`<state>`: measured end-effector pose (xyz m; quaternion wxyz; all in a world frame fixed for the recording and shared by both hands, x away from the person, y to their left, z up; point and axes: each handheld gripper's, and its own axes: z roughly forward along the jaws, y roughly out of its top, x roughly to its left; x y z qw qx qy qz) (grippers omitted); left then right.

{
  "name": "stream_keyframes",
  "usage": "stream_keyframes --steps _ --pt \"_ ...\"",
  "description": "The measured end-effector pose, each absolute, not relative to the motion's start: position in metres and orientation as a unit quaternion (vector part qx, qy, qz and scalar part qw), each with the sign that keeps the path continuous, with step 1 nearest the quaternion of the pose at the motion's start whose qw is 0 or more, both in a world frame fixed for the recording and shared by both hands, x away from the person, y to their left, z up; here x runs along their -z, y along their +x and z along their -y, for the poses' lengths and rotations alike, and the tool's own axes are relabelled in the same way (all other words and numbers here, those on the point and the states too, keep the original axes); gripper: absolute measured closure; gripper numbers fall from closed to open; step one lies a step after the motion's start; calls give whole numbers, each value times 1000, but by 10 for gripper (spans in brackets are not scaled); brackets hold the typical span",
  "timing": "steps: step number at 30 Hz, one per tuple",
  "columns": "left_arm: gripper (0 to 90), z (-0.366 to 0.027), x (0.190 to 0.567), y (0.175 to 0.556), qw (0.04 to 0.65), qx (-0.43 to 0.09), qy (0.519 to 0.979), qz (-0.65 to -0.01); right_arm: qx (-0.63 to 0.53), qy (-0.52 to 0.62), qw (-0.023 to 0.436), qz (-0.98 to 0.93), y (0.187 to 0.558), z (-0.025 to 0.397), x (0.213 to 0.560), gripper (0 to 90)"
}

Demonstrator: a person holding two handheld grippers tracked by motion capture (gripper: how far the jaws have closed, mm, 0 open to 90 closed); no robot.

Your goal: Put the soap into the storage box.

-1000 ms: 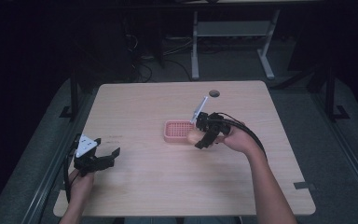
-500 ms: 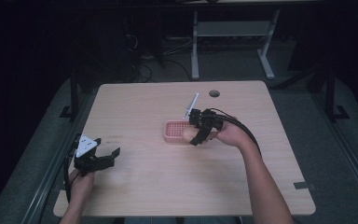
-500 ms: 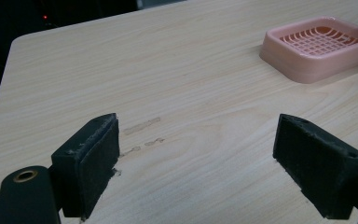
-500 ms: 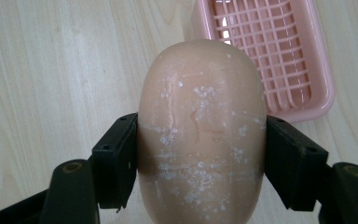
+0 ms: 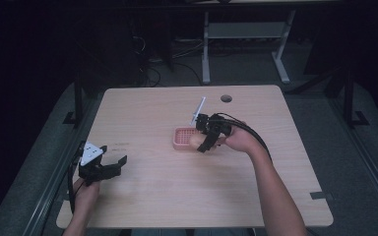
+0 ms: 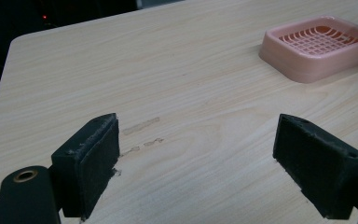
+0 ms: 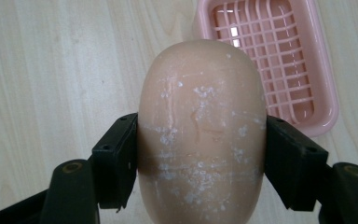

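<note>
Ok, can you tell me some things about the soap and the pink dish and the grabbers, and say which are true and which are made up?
1. The right gripper squeezes a bar of soap between its jaws. True.
2. The soap already lies inside the pink soap dish. False: it is held up in the jaws, with the dish empty beneath and beside it.
3. The left gripper holds a sponge. False: its jaws stand wide apart with nothing between them.
4. The soap dish has a grid bottom. True.
5. The table is made of glass. False: it is light wood.
</note>
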<state>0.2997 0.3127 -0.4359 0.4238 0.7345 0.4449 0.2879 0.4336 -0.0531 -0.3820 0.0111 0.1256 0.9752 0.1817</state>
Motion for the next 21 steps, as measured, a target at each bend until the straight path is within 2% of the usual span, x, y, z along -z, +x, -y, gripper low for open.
stream_keyframes --steps 21 --pt "142 -312 436 299 424 -288 734 -445 -169 126 7 -978 462 29 383 320"
